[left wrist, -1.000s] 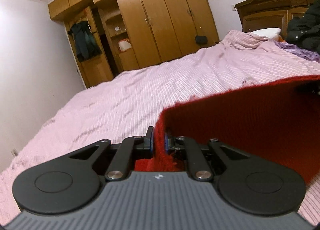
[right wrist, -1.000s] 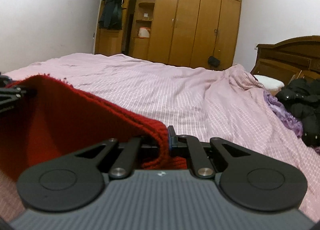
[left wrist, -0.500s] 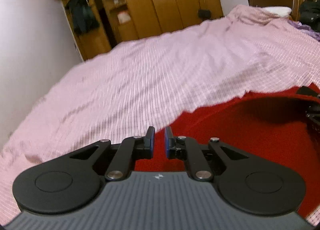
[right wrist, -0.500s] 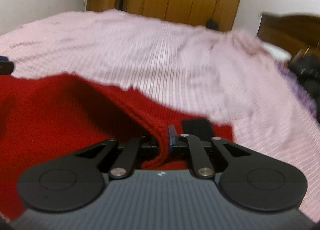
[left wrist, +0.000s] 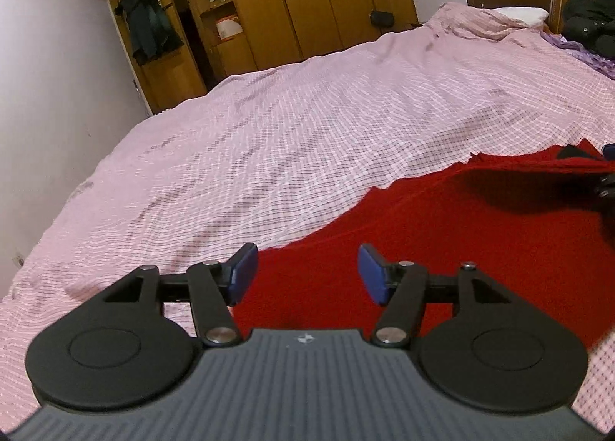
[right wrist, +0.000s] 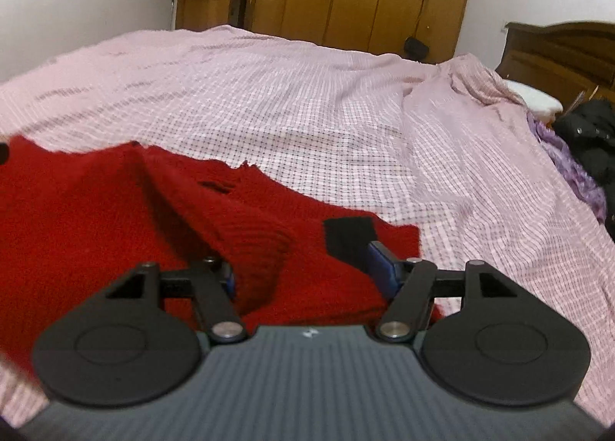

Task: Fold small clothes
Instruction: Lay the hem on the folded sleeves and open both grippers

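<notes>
Pink checked bedspread point(left wrist: 307, 133) fills our left wrist view; our left gripper point(left wrist: 307, 274) is opening over the red knitted garment point(left wrist: 461, 233). Right wrist view: our right gripper point(right wrist: 303, 272) is opening, a raised fold of the knit between its pads.

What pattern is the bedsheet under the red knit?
The bedsheet is pink with a fine dark check, a small grid; the right wrist view shows it best.

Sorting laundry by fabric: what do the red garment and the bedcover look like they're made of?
The red garment looks like a knit, probably wool or acrylic: its raised fold shows ribbing and the face is fuzzy and matte. The bedcover looks like thin woven cloth, likely cotton, with a fine pink check and soft wrinkles. Neither fibre is certain.
</notes>
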A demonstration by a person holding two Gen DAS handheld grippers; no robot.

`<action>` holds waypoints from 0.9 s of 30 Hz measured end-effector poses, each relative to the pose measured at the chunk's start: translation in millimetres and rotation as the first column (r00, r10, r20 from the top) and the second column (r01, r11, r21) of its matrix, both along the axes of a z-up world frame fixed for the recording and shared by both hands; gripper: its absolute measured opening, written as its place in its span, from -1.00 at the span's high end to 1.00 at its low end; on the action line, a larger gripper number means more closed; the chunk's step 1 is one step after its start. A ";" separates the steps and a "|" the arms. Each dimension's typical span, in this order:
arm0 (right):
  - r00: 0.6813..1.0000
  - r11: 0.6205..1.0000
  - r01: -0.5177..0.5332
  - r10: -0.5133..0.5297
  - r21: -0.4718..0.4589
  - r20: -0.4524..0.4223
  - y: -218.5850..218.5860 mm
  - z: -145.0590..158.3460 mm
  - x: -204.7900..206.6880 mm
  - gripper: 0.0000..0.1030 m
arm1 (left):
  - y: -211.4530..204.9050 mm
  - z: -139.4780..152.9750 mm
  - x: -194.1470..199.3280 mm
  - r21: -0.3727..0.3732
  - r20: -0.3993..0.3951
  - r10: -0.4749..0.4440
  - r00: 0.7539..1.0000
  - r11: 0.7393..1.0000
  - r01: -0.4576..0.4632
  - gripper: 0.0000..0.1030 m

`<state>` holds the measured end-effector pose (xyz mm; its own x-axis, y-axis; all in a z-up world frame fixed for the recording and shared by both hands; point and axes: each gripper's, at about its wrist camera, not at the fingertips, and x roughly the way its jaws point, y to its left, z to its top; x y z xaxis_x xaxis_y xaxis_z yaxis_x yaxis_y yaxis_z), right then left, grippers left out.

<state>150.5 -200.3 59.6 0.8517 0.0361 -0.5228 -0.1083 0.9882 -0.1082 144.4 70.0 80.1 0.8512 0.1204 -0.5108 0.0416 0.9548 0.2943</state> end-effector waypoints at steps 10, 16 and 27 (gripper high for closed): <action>0.996 0.994 -0.094 0.094 -0.053 -0.001 -17.5 3.7 -26.8 -0.41 | 50.9 -5.9 -13.8 -0.100 -0.061 0.095 0.994 0.990 -0.101 -0.31; 0.995 0.995 -0.101 0.101 0.019 -0.001 -21.8 9.6 -28.6 -0.52 | 65.3 -25.8 -5.7 -0.198 -0.134 0.094 0.986 0.973 -0.120 -0.31; 0.995 0.986 -0.100 0.098 0.131 0.029 -41.6 22.7 -26.1 -0.70 | 56.5 -32.8 1.4 -0.256 -0.140 0.052 0.989 0.963 -0.087 -0.30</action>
